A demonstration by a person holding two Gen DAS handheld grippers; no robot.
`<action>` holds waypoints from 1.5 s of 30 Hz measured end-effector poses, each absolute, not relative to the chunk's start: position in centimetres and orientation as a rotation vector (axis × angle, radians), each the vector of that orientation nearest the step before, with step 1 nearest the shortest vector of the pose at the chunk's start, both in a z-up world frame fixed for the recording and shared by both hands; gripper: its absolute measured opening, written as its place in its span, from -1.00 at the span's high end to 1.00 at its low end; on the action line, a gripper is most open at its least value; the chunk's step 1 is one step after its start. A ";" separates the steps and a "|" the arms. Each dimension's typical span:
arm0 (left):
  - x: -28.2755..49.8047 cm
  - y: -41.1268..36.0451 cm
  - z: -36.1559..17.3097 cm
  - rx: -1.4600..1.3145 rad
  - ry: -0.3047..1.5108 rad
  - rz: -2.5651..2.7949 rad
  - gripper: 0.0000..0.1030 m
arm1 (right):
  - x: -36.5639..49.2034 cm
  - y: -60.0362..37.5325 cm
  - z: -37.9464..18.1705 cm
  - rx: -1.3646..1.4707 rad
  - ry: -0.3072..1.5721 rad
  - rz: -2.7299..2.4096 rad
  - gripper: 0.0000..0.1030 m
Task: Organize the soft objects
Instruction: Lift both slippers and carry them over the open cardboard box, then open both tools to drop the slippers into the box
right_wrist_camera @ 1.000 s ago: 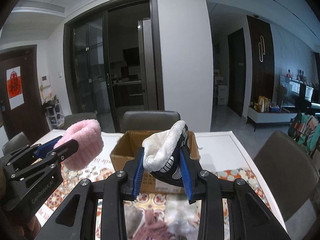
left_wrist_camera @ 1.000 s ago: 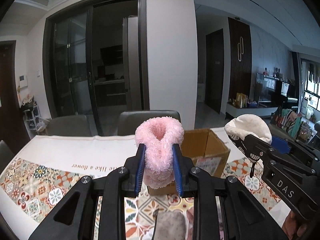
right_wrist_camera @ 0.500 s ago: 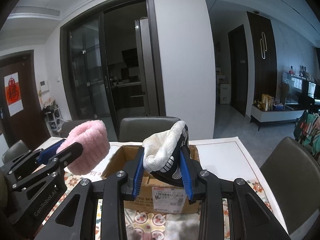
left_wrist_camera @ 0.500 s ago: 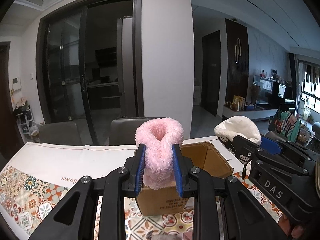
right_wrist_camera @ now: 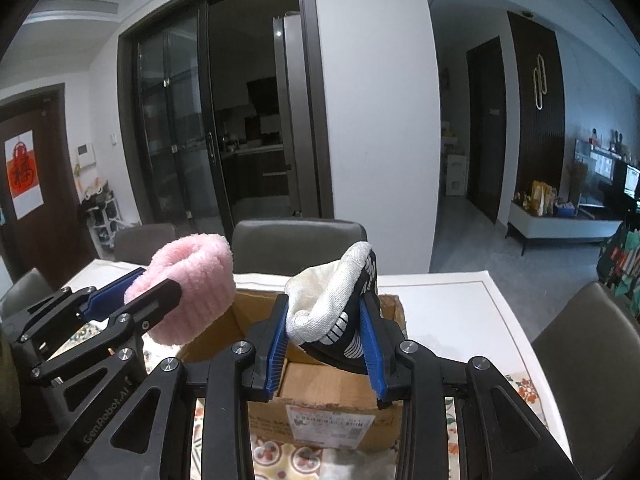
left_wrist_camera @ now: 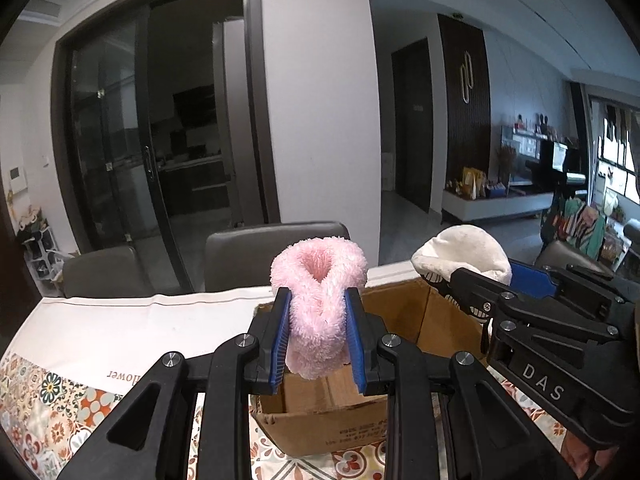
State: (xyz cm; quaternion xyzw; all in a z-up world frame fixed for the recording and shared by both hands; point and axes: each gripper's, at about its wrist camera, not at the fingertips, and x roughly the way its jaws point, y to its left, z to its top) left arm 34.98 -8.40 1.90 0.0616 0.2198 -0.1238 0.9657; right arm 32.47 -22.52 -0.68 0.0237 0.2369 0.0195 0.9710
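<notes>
Pink sock [left_wrist_camera: 318, 298], fluffy, is clamped upright between the blue pads [left_wrist_camera: 280, 340] of the left claw [left_wrist_camera: 318, 342], cuff end up and open. It sits above the near-left part of the box [left_wrist_camera: 404, 322]. From the right wrist view the same sock [right_wrist_camera: 188, 286] bulges out past the left claw [right_wrist_camera: 132, 306], just left of the box [right_wrist_camera: 340, 384].

White-and-black sock [right_wrist_camera: 336, 312] is pinched in the right claw [right_wrist_camera: 326, 344], white knit folded over on top, black patterned part pressed against the right pad. It hangs over the open box, near side. Left wrist view shows it [left_wrist_camera: 460, 256] as a white lump on top of the right claw [left_wrist_camera: 504, 284], at the box's right edge.

Both claws narrow, each gripping its sock, side by side and apart.

Box is brown cardboard, flaps open, label on the near face, standing on the tabletop [left_wrist_camera: 100, 332] with a white runner and patterned tile cloth. Grey chairs [right_wrist_camera: 298, 244] behind the far edge; dark glass doors [right_wrist_camera: 224, 128] beyond.
</notes>
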 end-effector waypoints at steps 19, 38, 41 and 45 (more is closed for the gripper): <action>40.5 -10.5 -2.9 0.184 0.634 -0.312 0.33 | 39.4 -24.4 -6.2 0.045 0.673 0.076 0.28; 38.3 -8.3 -1.4 0.133 0.612 -0.239 -0.15 | 38.5 -25.5 -5.3 0.097 0.703 0.015 -0.03; 37.4 -8.0 -0.6 0.126 0.591 -0.231 -0.25 | 37.5 -25.3 -4.7 0.105 0.697 0.015 -0.03; 35.8 -7.4 0.8 0.112 0.562 -0.218 -0.34 | 36.3 -25.1 -3.7 0.113 0.691 0.020 -0.03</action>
